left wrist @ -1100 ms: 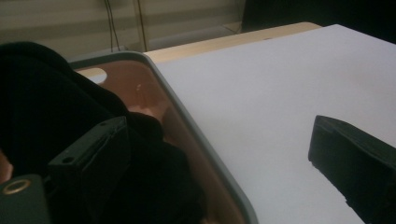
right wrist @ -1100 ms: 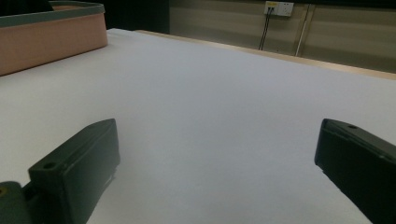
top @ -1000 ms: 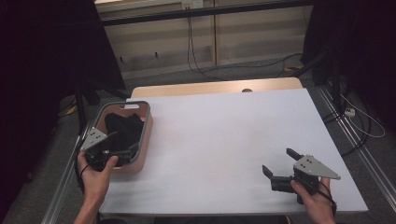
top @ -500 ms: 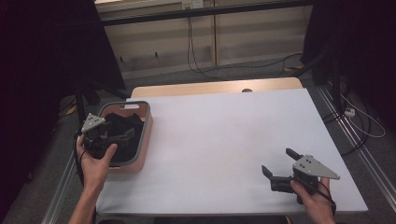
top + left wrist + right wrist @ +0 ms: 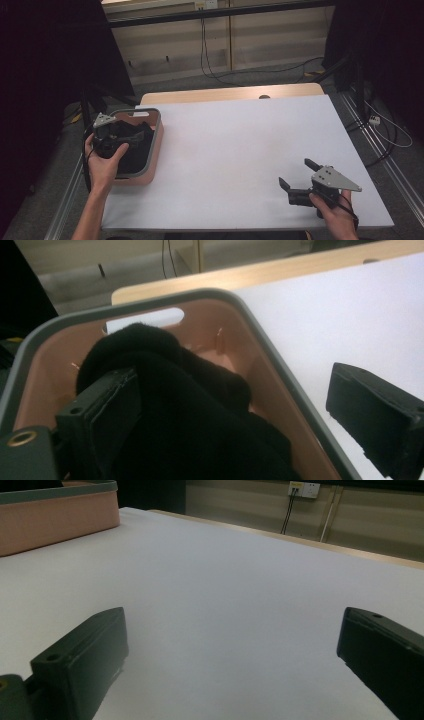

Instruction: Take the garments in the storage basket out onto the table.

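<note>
High view: left gripper was down in the basket at the left edge of the worktop, over the black cloth piled inside. Right gripper sat low near the front right corner, well apart from everything, fingers spread with nothing between them.

Left gripper view: fingers were apart. One finger pressed into the cloth, partly buried in a fold; the other sat outside the basket rim, over the bare worktop. So the fingers straddled the basket wall.

Risks as I judged them:
- Closing from there would likely pinch wall plus cloth, not cloth alone. A lift would then tip or drag the basket, which sat close to the worktop edge.
- If only a thin fold got caught, the cloth could slip out mid-lift, or snag on the rim.
- Cloth was dark on dark fingers, so grip depth was hard to read.

Right gripper view: fingers wide apart, empty, hovering just over the worktop; basket far off at top left. It was too far to steady the basket if it shifted.
</note>
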Available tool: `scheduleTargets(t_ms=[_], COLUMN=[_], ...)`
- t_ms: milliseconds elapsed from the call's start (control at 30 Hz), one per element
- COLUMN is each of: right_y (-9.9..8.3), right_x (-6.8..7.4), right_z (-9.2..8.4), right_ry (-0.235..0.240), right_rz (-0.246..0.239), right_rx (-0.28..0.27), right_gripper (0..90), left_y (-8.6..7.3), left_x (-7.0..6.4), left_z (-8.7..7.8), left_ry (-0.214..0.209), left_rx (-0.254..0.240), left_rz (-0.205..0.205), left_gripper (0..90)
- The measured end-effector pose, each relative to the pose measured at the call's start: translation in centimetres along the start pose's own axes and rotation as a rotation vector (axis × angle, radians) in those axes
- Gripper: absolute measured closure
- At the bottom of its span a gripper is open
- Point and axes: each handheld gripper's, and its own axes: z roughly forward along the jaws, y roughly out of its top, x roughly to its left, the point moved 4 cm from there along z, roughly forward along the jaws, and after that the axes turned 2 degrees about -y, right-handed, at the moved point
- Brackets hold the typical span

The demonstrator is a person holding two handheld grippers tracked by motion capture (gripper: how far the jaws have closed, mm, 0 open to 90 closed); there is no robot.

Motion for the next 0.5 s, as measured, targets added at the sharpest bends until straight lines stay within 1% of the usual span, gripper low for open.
scheduleTargets(t_ms=[33, 100, 167, 233, 267, 433, 467, 500], right_y=[0.0, 0.0, 0.0, 0.0, 0.0, 0.0, 0.0, 0.0], right_x=[0.1, 0.1, 0.1, 0.0, 0.0, 0.1, 0.1, 0.1], right_z=[0.0, 0.1, 0.1, 0.1, 0.1, 0.2, 0.2, 0.2], right_ry=[0.003, 0.006, 0.007, 0.006, 0.006, 0.012, 0.012, 0.011], right_rz=[0.001, -0.001, -0.002, -0.001, 0.000, 0.004, 0.004, 0.006], right_rx=[0.001, 0.003, 0.001, 0.000, 0.000, 0.007, 0.006, 0.007], right_gripper=[0.0, 0.0, 0.0, 0.0, 0.0, 0.0, 0.0, 0.0], left_y=[0.0, -0.1, -0.2, -0.3, -0.4, -0.7, -0.7, -0.7], left_x=[0.1, 0.3, 0.7, 1.1, 1.4, 2.1, 2.1, 2.2], left_z=[0.2, 0.5, 0.9, 1.2, 1.4, 2.9, 3.1, 3.2], left_ry=[0.004, 0.006, 0.012, 0.024, 0.027, 0.011, 0.010, 0.014], left_rx=[0.012, 0.029, 0.046, 0.069, 0.079, 0.142, 0.145, 0.161], left_rz=[0.004, -0.009, -0.013, -0.019, -0.029, -0.072, -0.076, -0.065], left_gripper=[7.5, 7.5, 7.3, 7.1, 6.8, 5.4, 5.4, 5.4])
